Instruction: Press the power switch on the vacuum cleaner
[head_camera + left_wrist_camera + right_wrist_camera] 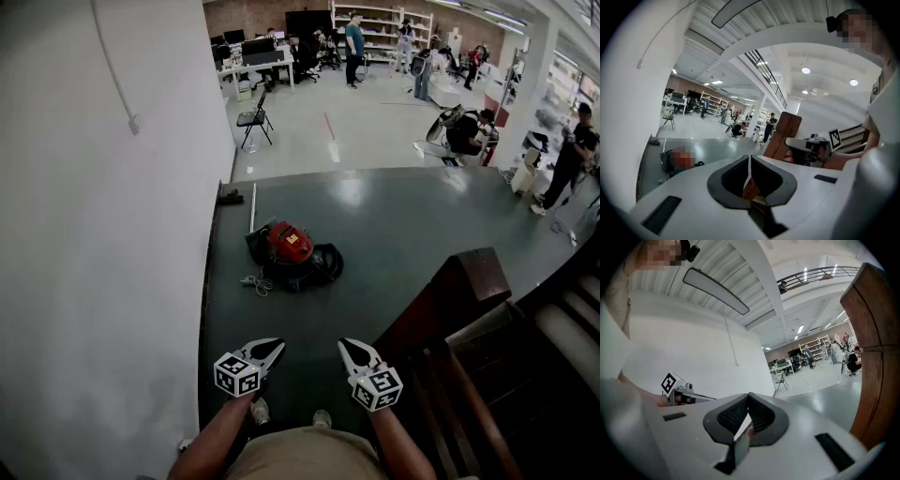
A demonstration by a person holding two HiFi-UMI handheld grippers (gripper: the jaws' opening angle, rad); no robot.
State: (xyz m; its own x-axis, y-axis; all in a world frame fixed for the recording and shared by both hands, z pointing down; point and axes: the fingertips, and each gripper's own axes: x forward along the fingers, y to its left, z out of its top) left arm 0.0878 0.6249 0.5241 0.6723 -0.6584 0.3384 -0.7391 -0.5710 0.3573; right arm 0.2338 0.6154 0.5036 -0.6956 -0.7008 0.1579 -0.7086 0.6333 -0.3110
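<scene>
left gripper (274, 349) and right gripper (347, 348) are both clenched empty, well apart from the red vacuum cleaner (289, 246); its power switch is too small to make out.

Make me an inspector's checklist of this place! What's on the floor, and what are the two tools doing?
Surface: glossy dark green floor.
Job's things: round red-and-black vacuum cleaner on the floor near the white wall.
Clutter: small black object by the wall.
Tools: left tool and right tool both shut, empty, short of the vacuum cleaner.
Cables: thin white cable beside the vacuum cleaner.
Surroundings: brown wooden stair post; people beyond.
</scene>
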